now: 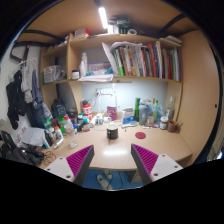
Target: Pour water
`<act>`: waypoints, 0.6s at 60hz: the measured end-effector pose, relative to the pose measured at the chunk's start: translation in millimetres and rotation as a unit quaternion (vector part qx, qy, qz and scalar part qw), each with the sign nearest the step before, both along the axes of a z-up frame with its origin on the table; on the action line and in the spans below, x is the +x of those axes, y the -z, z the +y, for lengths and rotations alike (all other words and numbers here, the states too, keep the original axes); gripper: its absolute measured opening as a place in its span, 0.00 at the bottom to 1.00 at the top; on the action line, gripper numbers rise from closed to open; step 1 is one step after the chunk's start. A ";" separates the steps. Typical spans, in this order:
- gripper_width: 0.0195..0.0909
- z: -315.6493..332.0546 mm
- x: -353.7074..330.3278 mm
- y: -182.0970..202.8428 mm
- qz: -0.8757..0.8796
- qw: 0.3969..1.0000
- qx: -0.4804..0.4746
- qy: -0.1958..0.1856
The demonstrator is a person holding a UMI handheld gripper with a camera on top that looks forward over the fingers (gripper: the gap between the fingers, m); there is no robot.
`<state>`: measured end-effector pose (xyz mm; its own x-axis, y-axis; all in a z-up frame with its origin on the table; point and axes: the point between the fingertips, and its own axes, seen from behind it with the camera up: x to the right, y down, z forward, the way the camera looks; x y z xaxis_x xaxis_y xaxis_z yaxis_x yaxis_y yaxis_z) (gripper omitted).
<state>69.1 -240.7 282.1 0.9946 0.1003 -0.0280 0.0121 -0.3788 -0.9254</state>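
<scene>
Pour not begun. Gripper (112, 160) hangs with its jaws apart, holding nothing. Small dark cylindrical cup (112, 131) stands at 12 o'clock beyond the fingers on the light wooden desk (120, 150). Reach, grasp and pour remain.

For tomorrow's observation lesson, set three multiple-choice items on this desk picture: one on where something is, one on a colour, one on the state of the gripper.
1. Where does the small dark cup stand?
A. on the desk beyond the fingers
B. on the top shelf
C. between the fingertips

2. What colour are the pads on the fingers?
A. green
B. magenta
C. yellow

3. How is the gripper?
A. shut on the cup
B. shut on a book
C. open, holding nothing

Answers: 1 A, the cup sits on the wooden desk ahead of the fingers. 2 B, both inner faces show magenta. 3 C, a wide gap with only desk between the fingers.
</scene>
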 end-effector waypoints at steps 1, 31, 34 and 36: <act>0.88 -20.2 -21.3 -1.2 0.001 1.000 0.004 -0.001; 0.88 -40.6 -65.0 -11.9 -0.005 1.000 0.013 0.026; 0.88 -35.0 -69.5 -9.9 -0.003 1.000 0.017 0.023; 0.89 -30.9 -73.4 -5.6 -0.002 1.000 0.016 0.022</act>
